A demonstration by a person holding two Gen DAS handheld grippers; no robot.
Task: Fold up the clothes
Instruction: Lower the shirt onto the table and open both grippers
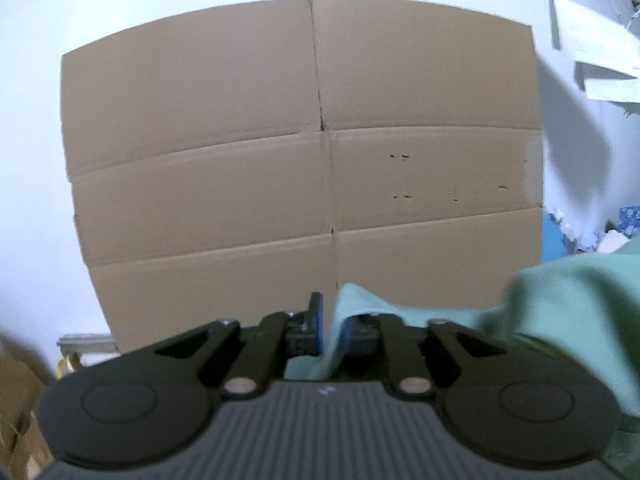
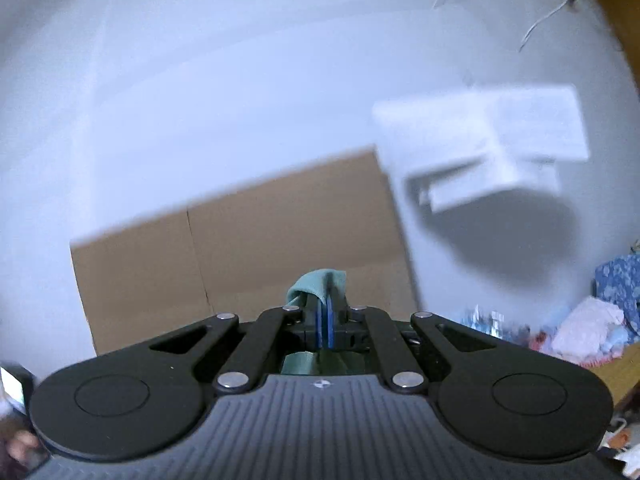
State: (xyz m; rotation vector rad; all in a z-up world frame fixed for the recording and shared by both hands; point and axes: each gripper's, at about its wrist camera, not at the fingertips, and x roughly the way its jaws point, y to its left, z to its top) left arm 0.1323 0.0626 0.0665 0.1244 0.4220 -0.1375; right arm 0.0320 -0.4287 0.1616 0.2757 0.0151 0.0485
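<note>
A pale green garment [image 1: 560, 312] is held up in the air in front of a flattened cardboard sheet. In the left wrist view my left gripper [image 1: 332, 324] is shut on a fold of it, and the cloth spreads away to the right. In the right wrist view my right gripper [image 2: 325, 312] is shut on another bunched edge of the green garment [image 2: 316, 282], which sticks out above the blue pads. Most of the garment hangs below, out of sight.
A large flattened cardboard sheet [image 1: 304, 152] leans on the white wall ahead; it also shows in the right wrist view [image 2: 240, 248]. White shelf pieces [image 2: 500, 152] jut from the wall at right. A pile of blue and pink clothes [image 2: 600, 320] lies at far right.
</note>
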